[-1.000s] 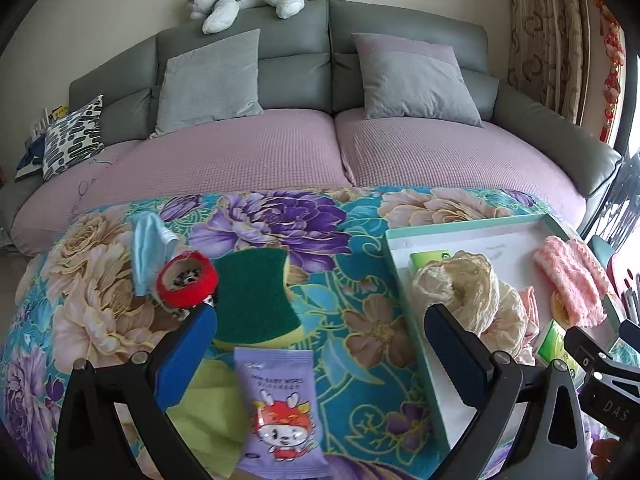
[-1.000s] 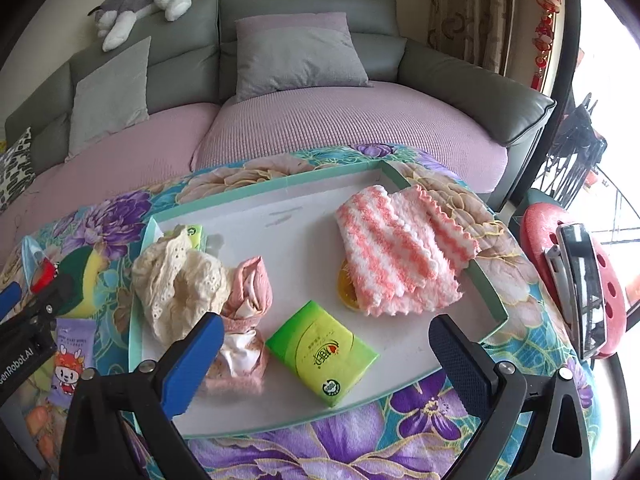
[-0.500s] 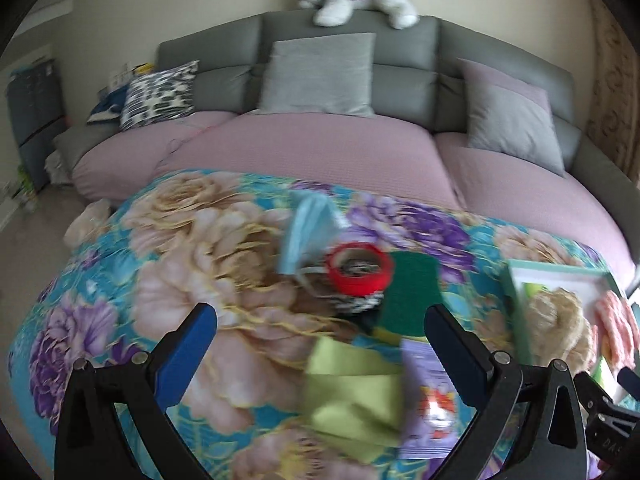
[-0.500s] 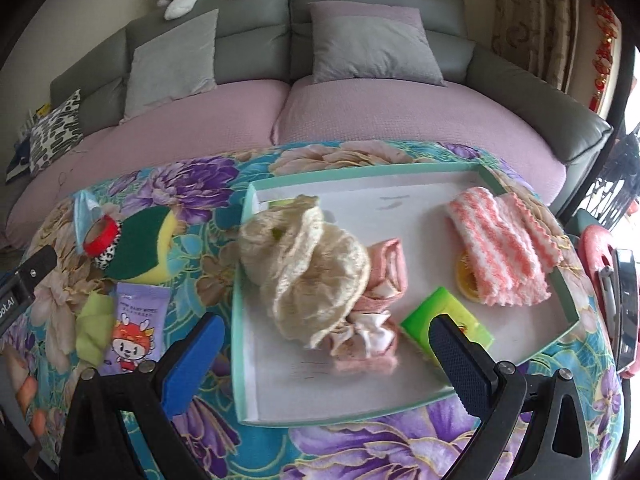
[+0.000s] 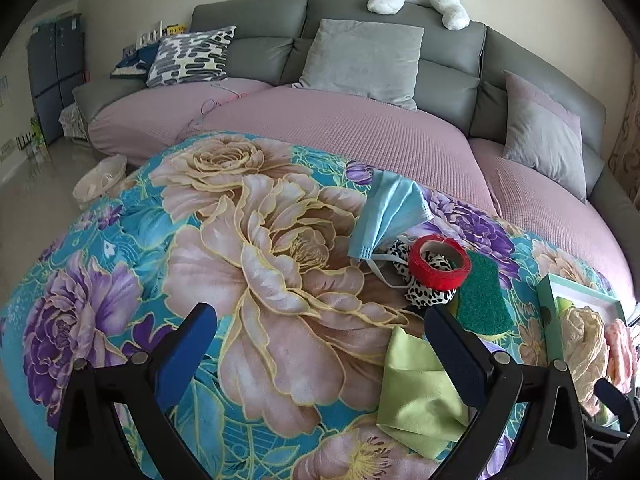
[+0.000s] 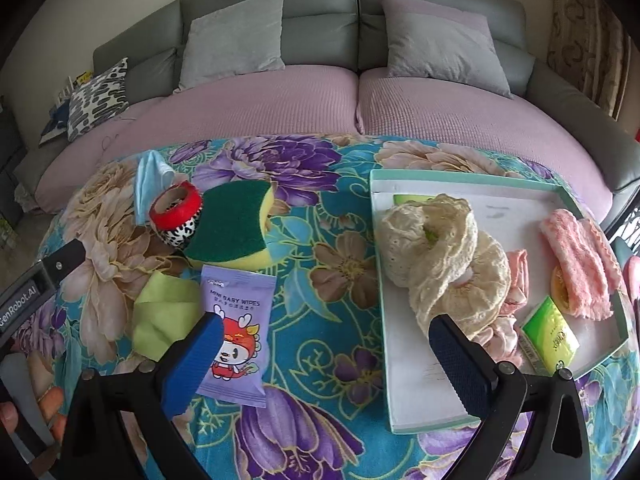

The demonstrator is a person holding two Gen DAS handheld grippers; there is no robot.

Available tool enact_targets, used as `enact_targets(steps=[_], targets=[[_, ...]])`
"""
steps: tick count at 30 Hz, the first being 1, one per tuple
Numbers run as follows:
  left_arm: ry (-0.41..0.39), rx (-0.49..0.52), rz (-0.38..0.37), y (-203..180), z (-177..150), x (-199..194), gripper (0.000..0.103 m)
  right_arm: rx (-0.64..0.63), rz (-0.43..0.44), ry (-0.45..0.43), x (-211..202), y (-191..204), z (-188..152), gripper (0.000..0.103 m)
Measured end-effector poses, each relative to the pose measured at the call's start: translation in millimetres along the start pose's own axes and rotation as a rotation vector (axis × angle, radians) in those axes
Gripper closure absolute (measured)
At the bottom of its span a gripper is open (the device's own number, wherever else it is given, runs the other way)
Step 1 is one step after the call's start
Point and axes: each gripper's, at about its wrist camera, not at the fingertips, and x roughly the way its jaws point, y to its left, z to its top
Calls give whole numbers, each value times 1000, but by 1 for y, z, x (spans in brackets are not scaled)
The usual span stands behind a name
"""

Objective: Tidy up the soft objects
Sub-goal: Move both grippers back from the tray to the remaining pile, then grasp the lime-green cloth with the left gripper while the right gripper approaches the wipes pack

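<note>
- The left gripper (image 5: 320, 338) is being held wide open and empty over the flowered cloth (image 5: 260, 248).
- The right gripper (image 6: 326, 346) is likewise being held released, with nothing between its fingers, above the cloth beside the tray (image 6: 416, 400).
- A mask (image 5: 390, 212), red tape roll (image 5: 438, 262), sponge (image 5: 482, 296), green rag (image 5: 420, 396) and wipes pack (image 6: 236, 320) are being left lying close together on the cloth.
- Lace pieces (image 6: 444, 256), a pink towel (image 6: 576, 268) and a tissue pack (image 6: 552, 336) are being kept in the tray.
</note>
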Motion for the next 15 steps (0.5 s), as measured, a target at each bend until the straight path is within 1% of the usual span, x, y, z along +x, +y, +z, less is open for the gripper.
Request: enact_targets(steps=[7,10,15], targets=[[104,40,-52,-11,-11,28,0,-49,-10,65,21,16,-4,0],[177,76,-55,-20,-19,42,0,-60,-12,79,25,19,-6,0],[237,120,-61,-30,-28,54,0,-68,-15,93,29,21,-7,0]])
